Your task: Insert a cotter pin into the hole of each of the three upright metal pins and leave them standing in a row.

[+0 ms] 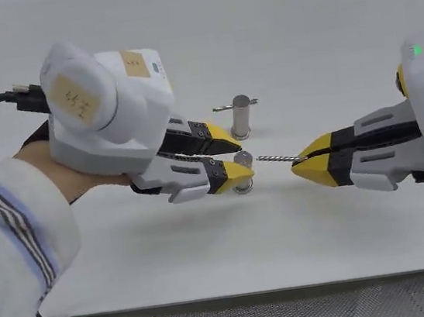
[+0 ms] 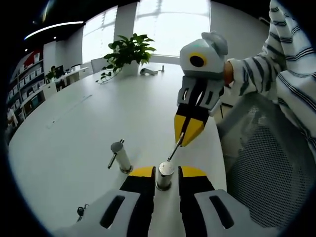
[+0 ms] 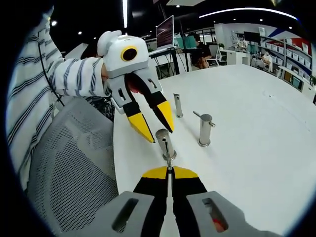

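Striped sleeve (image 1: 11,232) sits at 8 o'clock in the head view. Its hand is wrapped around the left hand-held gripper (image 1: 240,158), which reaches toward 3 o'clock over the white table (image 1: 296,22). The yellow-tipped jaws are narrowly parted and straddle the front metal pin (image 1: 244,184), which stands upright on the table near the middle of the view. In the left gripper view one jaw lies right against the pin and a thin sliver of table shows beside the other, so the pin is bracketed rather than plainly clamped.

From 3 o'clock the right hand-held gripper (image 1: 306,160) points toward 9 o'clock, facing the left one. Its jaws are pressed together on the tail of a cotter pin (image 1: 278,158), which lies level. The free end of the cotter pin reaches the top of the front metal pin; whether it has entered the hole cannot be told. In the right gripper view the cotter pin runs straight up from the closed tips toward 12 o'clock and meets that pin's head.

Just beyond the front metal pin, toward 12 o'clock in the head view, the second metal pin (image 1: 241,117) stands upright and apart from both grippers. An inserted cotter pin (image 1: 225,108) crosses its top and sticks out on both sides. In the right gripper view a third metal pin (image 3: 177,105) stands upright farther back, at 11 o'clock from the second one and beside the left gripper's jaws.
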Tool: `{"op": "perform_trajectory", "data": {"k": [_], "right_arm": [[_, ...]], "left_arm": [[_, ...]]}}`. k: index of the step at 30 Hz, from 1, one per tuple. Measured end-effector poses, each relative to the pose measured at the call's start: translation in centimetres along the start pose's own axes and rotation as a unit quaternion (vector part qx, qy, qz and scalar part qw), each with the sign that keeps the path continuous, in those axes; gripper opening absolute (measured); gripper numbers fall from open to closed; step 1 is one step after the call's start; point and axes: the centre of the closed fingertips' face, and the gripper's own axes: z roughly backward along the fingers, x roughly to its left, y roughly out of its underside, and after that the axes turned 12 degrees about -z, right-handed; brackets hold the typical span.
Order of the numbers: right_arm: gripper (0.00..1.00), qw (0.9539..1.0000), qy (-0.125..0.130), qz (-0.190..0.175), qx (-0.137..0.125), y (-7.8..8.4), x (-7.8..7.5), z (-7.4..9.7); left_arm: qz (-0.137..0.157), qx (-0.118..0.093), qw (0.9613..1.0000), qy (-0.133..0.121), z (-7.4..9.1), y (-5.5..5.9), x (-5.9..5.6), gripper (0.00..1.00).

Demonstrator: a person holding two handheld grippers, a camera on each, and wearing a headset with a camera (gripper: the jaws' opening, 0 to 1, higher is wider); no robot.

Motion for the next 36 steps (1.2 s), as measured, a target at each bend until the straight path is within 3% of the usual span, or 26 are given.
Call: {"op": "perform_trajectory", "data": {"k": [2,26,36], "right_arm": [[0.00,1.0000,-0.002,0.000,0.001,0.1,0.0,-0.1],[0.00,0.9998,-0.009,0.015,0.004,-0.4,0.2,-0.8],[0.00,0.9996,-0.001,0.025,0.014,-0.6,-0.2,-2.0]], "left_arm": [[-0.001,0.000,1.0000,-0.002,0.0,0.0,0.1,0.10],[-0.016,0.008,0.9998,0.003,-0.4,0.0,0.3,0.10],[0.001,0.008,1.0000,-0.003,-0.4,0.1,0.5,0.10]]}}
